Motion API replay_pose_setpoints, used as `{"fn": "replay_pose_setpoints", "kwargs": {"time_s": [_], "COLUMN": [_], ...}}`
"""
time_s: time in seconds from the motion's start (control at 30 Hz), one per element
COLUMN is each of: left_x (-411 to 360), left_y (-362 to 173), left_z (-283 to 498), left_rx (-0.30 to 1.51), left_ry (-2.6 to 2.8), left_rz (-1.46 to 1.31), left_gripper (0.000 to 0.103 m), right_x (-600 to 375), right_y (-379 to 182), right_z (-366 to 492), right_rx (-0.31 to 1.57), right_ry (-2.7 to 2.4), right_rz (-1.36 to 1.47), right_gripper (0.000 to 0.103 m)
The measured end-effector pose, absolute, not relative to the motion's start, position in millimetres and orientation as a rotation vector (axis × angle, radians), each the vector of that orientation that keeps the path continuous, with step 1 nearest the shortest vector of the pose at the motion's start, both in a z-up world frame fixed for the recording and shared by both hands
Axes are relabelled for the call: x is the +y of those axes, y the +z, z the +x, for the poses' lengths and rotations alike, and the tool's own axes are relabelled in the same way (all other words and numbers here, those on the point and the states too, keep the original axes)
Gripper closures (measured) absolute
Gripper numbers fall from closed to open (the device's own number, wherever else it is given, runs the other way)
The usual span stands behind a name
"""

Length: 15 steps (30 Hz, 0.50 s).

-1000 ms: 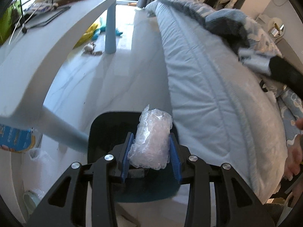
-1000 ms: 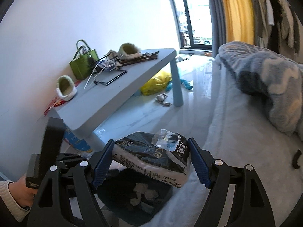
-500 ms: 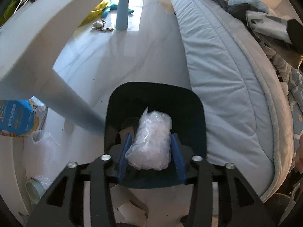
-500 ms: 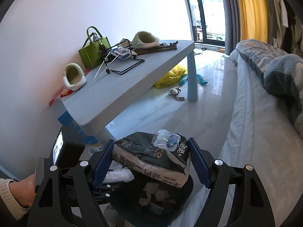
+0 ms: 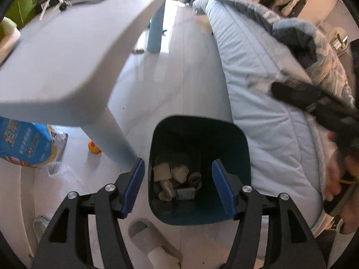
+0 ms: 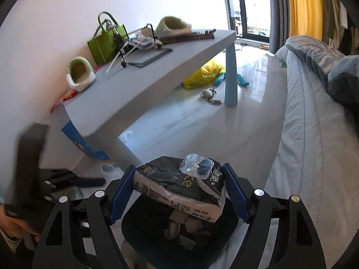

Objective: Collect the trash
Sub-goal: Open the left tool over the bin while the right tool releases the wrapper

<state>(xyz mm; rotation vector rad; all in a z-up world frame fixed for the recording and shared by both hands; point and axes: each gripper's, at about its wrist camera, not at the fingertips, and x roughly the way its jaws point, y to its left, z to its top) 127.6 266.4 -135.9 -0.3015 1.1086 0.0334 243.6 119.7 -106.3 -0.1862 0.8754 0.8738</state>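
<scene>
Now at the drop-off step: left gripper is opening, empty, over the dark bin, while right gripper clamps the black packet above it; next, release over the opening.

the trash bin was dark teal. the tissue pack was black with white lettering. the table was pale blue-grey, the handbag green, the curtain yellow.
</scene>
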Motion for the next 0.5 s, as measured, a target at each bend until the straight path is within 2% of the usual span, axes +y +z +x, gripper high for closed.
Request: {"fn": "replay_pose_setpoints", "kwargs": {"time_s": [0.3,0.5], "left_x": [276,279], "left_y": [-93,-62], "left_z": [120,117], "left_rx": [0.957,0.852], "left_ry": [0.038,0.015], "left_rz": [-0.298,-0.305], "left_gripper": [0.055,0.059], "right_x": [137,145], "right_y": [-143,-164], "right_z": [248,242], "right_rx": [0.976,1.034], "right_ry": [0.853,0.867], "right_rz": [-0.249,-0.287], "right_gripper": [0.025,0.025]}}
